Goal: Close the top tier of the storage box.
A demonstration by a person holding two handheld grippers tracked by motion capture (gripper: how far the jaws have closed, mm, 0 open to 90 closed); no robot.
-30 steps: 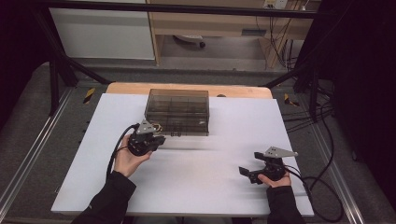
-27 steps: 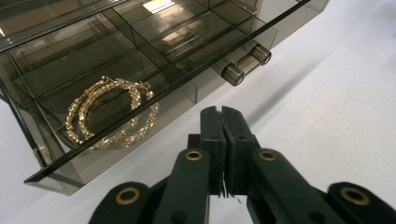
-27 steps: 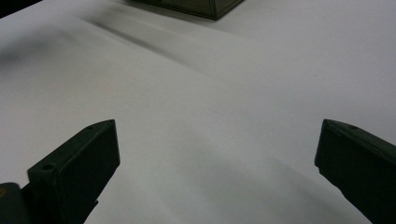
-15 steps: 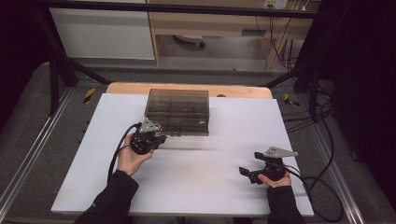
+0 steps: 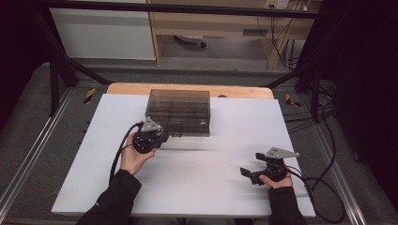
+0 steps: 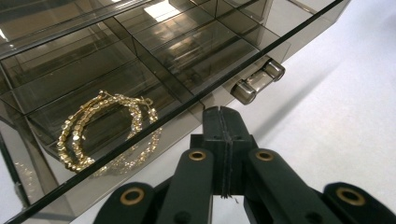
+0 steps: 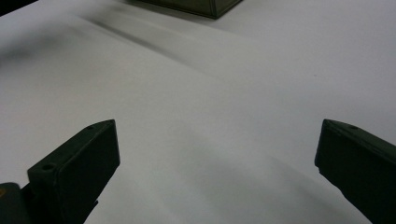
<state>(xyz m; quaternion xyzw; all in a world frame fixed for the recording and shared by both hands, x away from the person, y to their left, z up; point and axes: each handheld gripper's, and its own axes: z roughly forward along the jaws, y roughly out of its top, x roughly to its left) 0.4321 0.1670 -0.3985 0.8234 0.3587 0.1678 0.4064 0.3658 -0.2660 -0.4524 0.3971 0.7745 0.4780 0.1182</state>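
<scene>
With its jaws pressed together on nothing, the left gripper [image 6: 224,122] should open and hook the drawer handle [image 6: 258,80] just beyond its fingertips, pulling straight.

White tabletop [image 5: 197,187] over a wooden board [image 5: 187,89] showing along the far edge, framed by metal rails [image 5: 28,159] on grey floor [image 5: 28,117]. Beyond, a white cabinet [image 5: 103,35] beside a pale wooden shelf unit [image 5: 220,23], with black cables [image 5: 324,126] trailing at the right. Dim and dark toward both sides.
</scene>
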